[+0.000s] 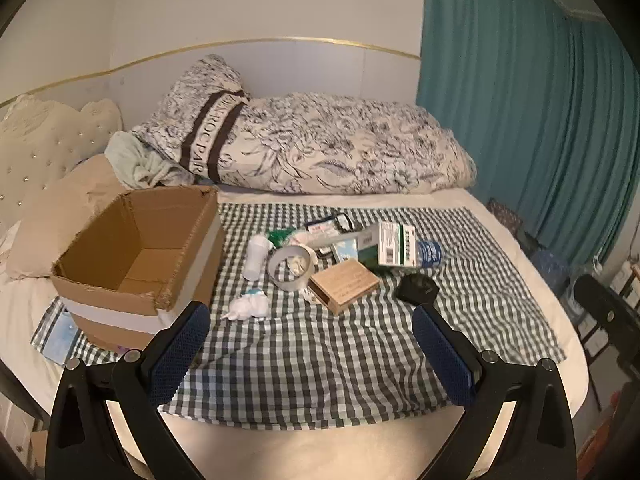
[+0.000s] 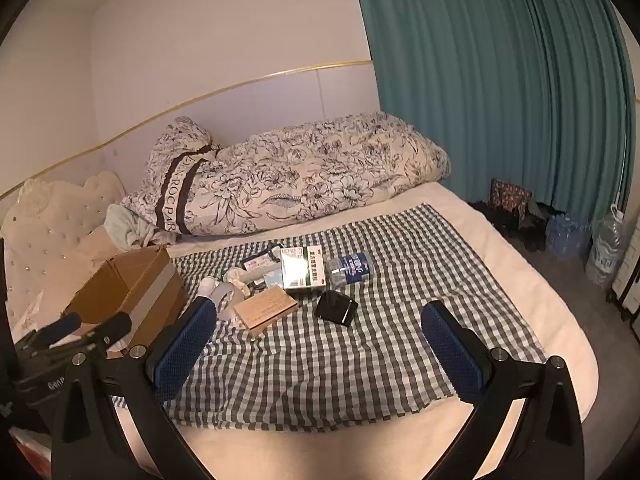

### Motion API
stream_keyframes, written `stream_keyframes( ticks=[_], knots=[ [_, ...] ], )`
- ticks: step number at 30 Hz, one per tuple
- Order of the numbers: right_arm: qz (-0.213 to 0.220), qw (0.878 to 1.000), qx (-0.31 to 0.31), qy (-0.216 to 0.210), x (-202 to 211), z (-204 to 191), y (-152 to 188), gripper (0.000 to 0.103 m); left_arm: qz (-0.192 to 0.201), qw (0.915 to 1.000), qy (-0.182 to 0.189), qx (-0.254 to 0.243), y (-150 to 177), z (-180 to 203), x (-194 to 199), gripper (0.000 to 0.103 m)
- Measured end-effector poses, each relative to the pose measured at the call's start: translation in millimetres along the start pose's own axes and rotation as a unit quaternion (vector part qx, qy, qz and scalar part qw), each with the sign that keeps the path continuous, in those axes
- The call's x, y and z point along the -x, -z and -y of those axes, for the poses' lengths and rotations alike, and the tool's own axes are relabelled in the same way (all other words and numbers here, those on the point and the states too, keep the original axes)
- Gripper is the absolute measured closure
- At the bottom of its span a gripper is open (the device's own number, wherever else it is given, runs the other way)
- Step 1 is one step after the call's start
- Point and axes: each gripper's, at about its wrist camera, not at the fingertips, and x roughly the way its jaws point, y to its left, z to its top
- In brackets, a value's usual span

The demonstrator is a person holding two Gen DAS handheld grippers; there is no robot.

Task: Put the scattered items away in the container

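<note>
An open cardboard box (image 1: 136, 256) stands on the left of a checked cloth (image 1: 320, 344) on the bed; it also shows in the right wrist view (image 2: 132, 284). Scattered items lie to its right: a tape roll (image 1: 291, 267), a white bottle (image 1: 256, 256), crumpled tissue (image 1: 248, 307), a wooden box (image 1: 345, 285), a black object (image 1: 416, 287), a green-white carton (image 1: 390, 245) and a blue-labelled jar (image 1: 429, 253). My left gripper (image 1: 310, 320) is open and empty, short of the items. My right gripper (image 2: 320, 320) is open and empty, near the black object (image 2: 336, 307).
A rolled floral duvet (image 1: 312, 148) lies along the wall behind the cloth. A teal curtain (image 1: 520, 100) hangs at the right. A padded headboard (image 1: 40, 148) is at the left. Bottles and bags (image 2: 568, 232) stand on the floor right of the bed.
</note>
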Motion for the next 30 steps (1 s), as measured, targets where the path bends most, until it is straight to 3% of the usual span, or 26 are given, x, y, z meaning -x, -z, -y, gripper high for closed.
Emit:
stream_keyframes(
  ticks=[9,16,24,30],
  knots=[
    [-0.032,0.999,-0.024,0.008,-48,10,1,0.000,-0.023,0.9992,0.022,-0.026,14,2,-58,0.000],
    [-0.062,0.998,-0.013,0.003,-101,4,-11,0.000,-0.058,0.9970,0.044,-0.029,16,5,-127,0.000],
    [-0.104,0.994,0.004,-0.028,-174,-8,-15,0.000,-0.094,0.9939,0.049,-0.031,16,16,-197,0.000],
    [-0.139,0.990,-0.004,-0.039,-228,-2,-12,0.000,-0.106,0.9903,0.066,-0.062,19,24,-238,0.000]
  ],
)
